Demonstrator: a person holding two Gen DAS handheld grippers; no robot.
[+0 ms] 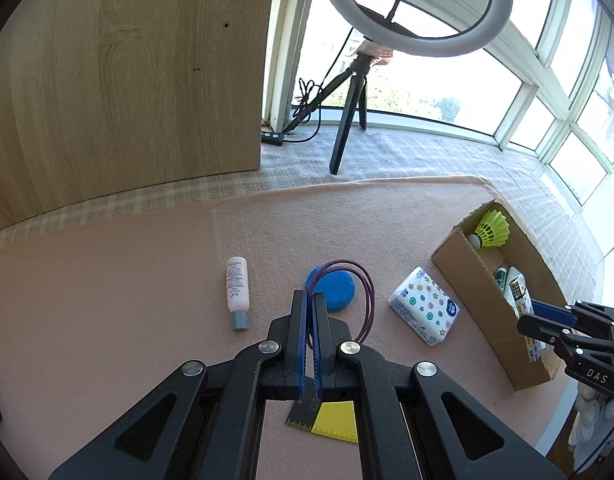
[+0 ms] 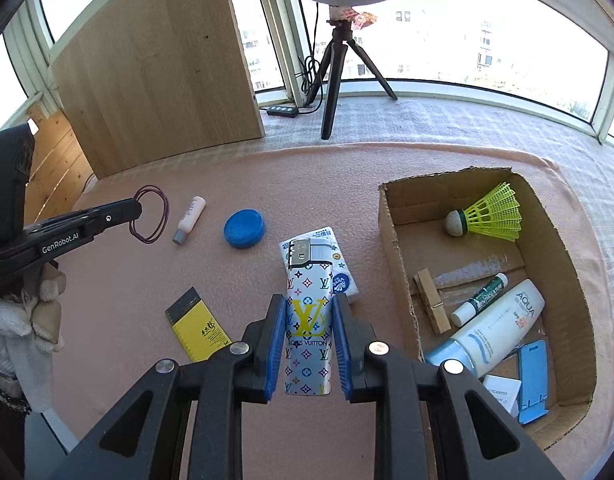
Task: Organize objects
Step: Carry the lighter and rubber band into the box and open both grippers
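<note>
Pink cloth (image 2: pixel 119 300) lying flat by sunny windows, with a small bottle (image 1: pixel 237 286), blue round lid (image 2: pixel 243 228), tissue pack (image 1: pixel 424 305) and yellow card (image 2: pixel 197 330) sitting on it. Left tongs (image 1: pixel 309 300) pinching shut on purple hair ties (image 2: pixel 149 215), hanging above the cloth. Right tongs (image 2: pixel 309 320) squeezing a patterned lighter (image 2: pixel 308 320), just beside the cardboard box (image 2: pixel 399 264) holding a shuttlecock (image 2: pixel 489 216), clothespin (image 2: pixel 430 301) and tubes.

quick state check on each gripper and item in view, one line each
left gripper: shut on purple hair tie, lifted
right gripper: shut on patterned lighter, upright
cardboard box: open, partly filled
shuttlecock: on its side in box
small bottle: lying, capped
tissue pack: flat on mat
</note>
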